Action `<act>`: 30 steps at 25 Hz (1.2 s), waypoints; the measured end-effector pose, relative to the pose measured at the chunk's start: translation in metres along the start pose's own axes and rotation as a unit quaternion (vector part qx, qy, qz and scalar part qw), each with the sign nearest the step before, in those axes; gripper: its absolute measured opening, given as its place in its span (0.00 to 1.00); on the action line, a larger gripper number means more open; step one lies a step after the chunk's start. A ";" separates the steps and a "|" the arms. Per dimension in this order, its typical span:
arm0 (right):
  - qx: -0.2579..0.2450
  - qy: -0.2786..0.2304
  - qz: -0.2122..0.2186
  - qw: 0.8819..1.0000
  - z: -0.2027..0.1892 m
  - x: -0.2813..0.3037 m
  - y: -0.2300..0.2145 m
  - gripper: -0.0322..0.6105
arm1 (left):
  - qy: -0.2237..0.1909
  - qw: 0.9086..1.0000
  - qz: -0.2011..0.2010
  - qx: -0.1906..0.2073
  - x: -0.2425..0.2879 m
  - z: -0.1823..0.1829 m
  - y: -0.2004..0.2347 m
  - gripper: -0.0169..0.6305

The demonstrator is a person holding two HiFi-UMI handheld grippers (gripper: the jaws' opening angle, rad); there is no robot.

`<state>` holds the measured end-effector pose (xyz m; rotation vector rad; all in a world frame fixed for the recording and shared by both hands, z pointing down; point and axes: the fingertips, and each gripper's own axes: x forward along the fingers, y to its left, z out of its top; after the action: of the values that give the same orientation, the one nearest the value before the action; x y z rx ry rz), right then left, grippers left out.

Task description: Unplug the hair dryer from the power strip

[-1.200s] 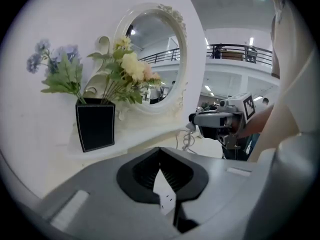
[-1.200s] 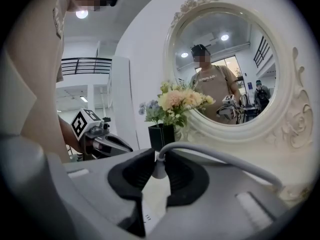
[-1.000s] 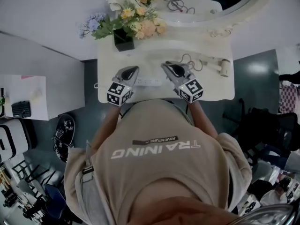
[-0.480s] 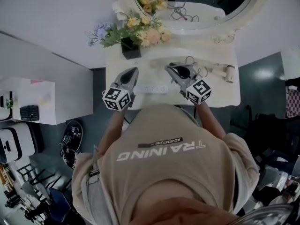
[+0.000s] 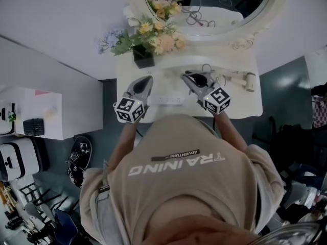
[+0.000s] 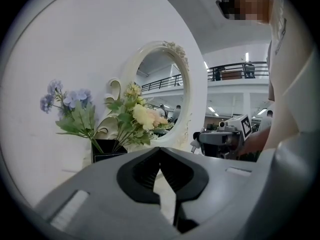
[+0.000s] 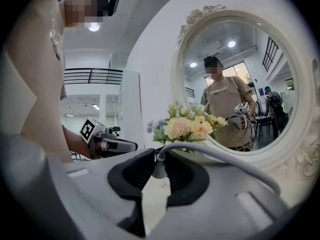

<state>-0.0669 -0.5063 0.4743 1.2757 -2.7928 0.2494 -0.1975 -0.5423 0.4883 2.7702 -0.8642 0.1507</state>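
A white power strip [image 5: 167,100] lies on the white vanity table [image 5: 240,103], between my two grippers. My right gripper [image 5: 188,76] [image 7: 157,156] is shut on the hair dryer's small grey plug [image 7: 159,170], held above the table to the right of the strip. The grey cable [image 7: 220,156] runs from the jaws off to the right. The cream hair dryer [image 5: 248,80] lies at the table's right end. My left gripper [image 5: 145,80] [image 6: 159,151] hovers over the strip's left end, jaws shut and holding nothing.
A black vase of flowers [image 5: 143,56] [image 6: 107,151] stands at the table's back left. An oval mirror [image 5: 204,4] rises behind the table. Loose cable loops [image 5: 209,68] lie between the right gripper and the dryer. The table's front edge is against the person's body.
The head view has shifted slightly. Both grippers stay in almost the same places over the table, the right one still closed.
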 end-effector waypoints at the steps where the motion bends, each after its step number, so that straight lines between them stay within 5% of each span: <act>1: -0.001 0.000 0.000 1.000 0.000 0.000 0.001 0.16 | 0.000 1.000 -0.001 0.002 0.000 0.001 -0.001 0.03; 30: 0.000 -0.020 -0.027 0.999 0.001 -0.002 -0.006 0.16 | -0.004 1.000 -0.021 0.012 0.000 -0.001 0.001 0.03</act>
<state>-0.0614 -0.5092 0.4737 1.3700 -2.7866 0.2241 -0.1980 -0.5433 0.4893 2.8108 -0.8101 0.1427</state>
